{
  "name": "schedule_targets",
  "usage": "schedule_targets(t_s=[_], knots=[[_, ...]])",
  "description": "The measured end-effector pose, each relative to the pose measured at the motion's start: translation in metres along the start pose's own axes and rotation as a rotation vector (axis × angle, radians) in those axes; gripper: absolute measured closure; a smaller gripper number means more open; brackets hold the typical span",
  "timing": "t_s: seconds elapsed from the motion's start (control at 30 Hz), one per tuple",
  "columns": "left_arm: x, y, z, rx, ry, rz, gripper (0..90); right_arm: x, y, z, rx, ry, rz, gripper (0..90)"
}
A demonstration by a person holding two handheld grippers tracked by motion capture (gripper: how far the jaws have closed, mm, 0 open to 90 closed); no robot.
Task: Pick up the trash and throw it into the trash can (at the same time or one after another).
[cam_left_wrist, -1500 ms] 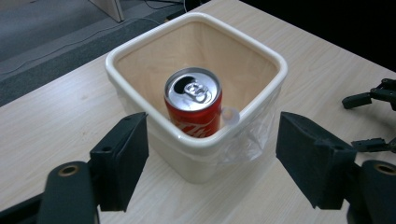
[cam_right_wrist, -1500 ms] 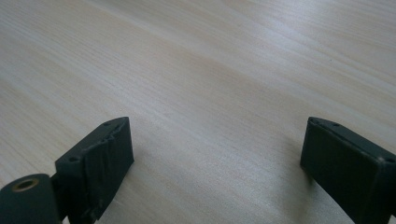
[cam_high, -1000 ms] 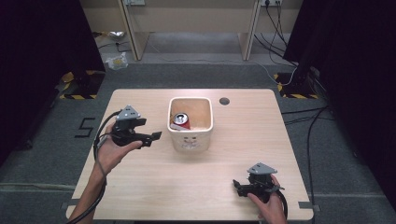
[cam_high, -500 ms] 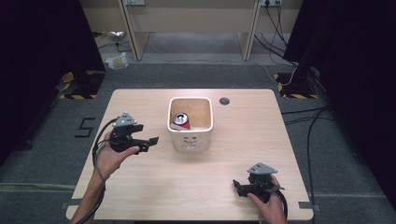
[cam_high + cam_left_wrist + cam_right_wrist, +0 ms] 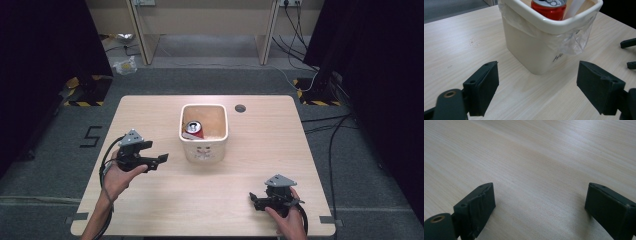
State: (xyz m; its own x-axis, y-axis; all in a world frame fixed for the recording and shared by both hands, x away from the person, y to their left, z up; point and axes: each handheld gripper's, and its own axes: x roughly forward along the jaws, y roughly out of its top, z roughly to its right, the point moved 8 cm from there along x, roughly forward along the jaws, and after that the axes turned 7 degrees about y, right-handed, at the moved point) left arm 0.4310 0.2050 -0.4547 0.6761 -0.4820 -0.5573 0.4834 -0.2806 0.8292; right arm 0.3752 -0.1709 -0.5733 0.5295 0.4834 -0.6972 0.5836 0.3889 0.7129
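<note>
- Square cream-white plastic bin (image 5: 204,134) with a clear film liner, upright a little behind the middle of the pale wooden table (image 5: 210,210).
- Red aluminium drink can (image 5: 193,129) with a silver top inside the bin, at its left side in the high view; through the left gripper view the can (image 5: 548,8) seen just above the bin's near rim (image 5: 554,23), clear liner (image 5: 576,41) draped over the corner.
- Dark handwriting on the bin's front wall, too small to read.
- Left gripper (image 5: 162,159) to the left of the bin, near it but apart, pointing toward it; jaws released and wide, nothing between them but bare table; bin wall ahead of the gap in the left gripper view (image 5: 537,83).
- Left hand (image 5: 117,176) around the gripper body, forearm entering from the bottom edge, black cable looping beside it.
- Right gripper (image 5: 255,201) low at the table's near right corner, well apart from the bin, held by the right hand (image 5: 285,220); jaws likewise released and wide over bare wood grain (image 5: 539,202), grasping nothing.
- Small round dark hole (image 5: 240,108) in the tabletop, behind and right of the bin.
- Grey carpet floor (image 5: 45,150) around the table, a white "5" mark (image 5: 93,136) to the left.
</note>
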Motion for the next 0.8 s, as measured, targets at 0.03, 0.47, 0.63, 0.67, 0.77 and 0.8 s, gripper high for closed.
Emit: schedule_targets(t_s=[0.03,0.47,0.63,0.67,0.77,0.8], knots=[[0.0,-0.002,0.0,0.001,0.001,0.001,17.3,0.0,0.0,0.0,0.0,0.0,0.0,9.4],[0.01,-0.027,-0.002,0.002,0.019,-0.019,17.2,0.0,0.0,0.0,0.001,0.0,0.0,9.4],[0.012,-0.036,-0.001,-0.004,0.018,-0.014,17.3,0.0,0.0,0.0,0.001,0.0,0.0,9.4],[0.012,-0.037,-0.001,-0.006,0.017,-0.01,17.3,0.0,0.0,0.0,0.001,0.0,0.0,9.4],[0.013,-0.041,-0.001,0.0,0.019,-0.011,17.2,0.0,0.0,0.0,0.001,0.0,0.0,9.4],[0.014,-0.044,-0.001,0.001,0.021,-0.012,17.2,0.0,0.0,0.0,0.0,0.0,0.0,9.4]])
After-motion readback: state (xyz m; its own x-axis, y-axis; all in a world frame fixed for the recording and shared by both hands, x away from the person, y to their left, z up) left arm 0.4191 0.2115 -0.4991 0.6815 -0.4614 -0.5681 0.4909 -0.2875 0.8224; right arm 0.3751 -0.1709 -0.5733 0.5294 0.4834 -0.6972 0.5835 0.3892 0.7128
